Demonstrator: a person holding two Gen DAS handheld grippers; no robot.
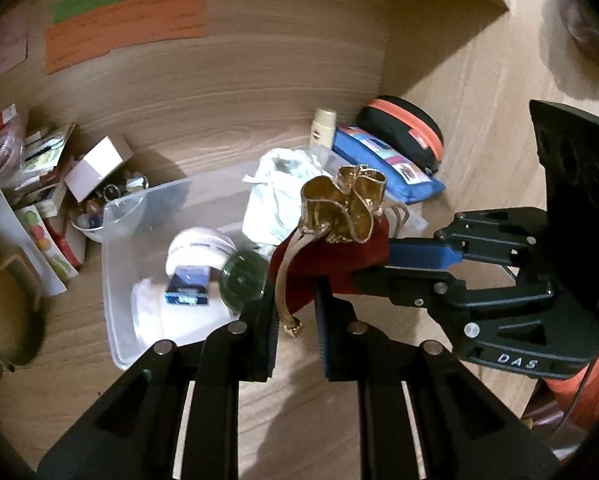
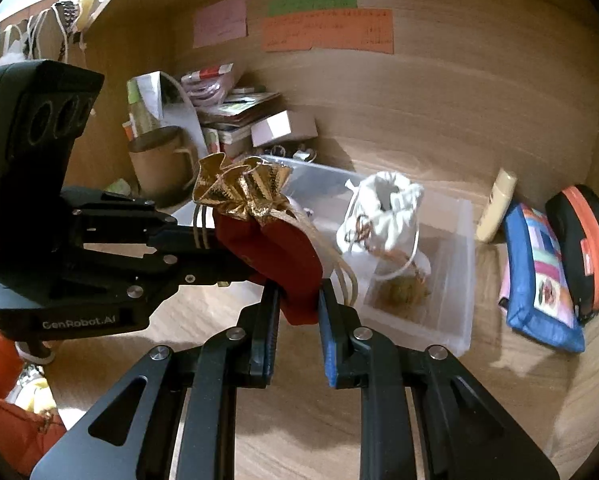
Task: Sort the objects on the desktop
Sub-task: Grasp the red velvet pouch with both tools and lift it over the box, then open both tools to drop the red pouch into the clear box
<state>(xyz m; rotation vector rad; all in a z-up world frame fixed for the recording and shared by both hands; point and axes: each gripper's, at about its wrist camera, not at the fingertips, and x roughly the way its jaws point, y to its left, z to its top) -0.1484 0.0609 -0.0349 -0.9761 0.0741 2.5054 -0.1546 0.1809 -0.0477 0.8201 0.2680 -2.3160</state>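
Note:
A red drawstring pouch (image 1: 331,260) (image 2: 275,248) with a crinkled gold top hangs in the air above the wooden desk, its gold cords dangling. My left gripper (image 1: 296,304) (image 2: 235,258) is shut on its lower corner. My right gripper (image 2: 299,304) (image 1: 383,264) is shut on the pouch from the other side. Behind it stands a clear plastic box (image 1: 115,240) (image 2: 461,280). In the box lie a white drawstring pouch (image 1: 283,188) (image 2: 383,208), a glass ball (image 1: 245,276), a white roll (image 1: 201,248) and a small blue box (image 1: 187,286).
A blue patchwork pouch (image 1: 387,168) (image 2: 539,276), a black and orange case (image 1: 411,128) (image 2: 583,240) and a cream bottle (image 1: 323,128) (image 2: 495,208) lie at the right wall. Booklets, a small carton (image 1: 95,164) and a brown mug (image 2: 159,164) crowd the left. Coloured notes (image 1: 127,28) hang on the back panel.

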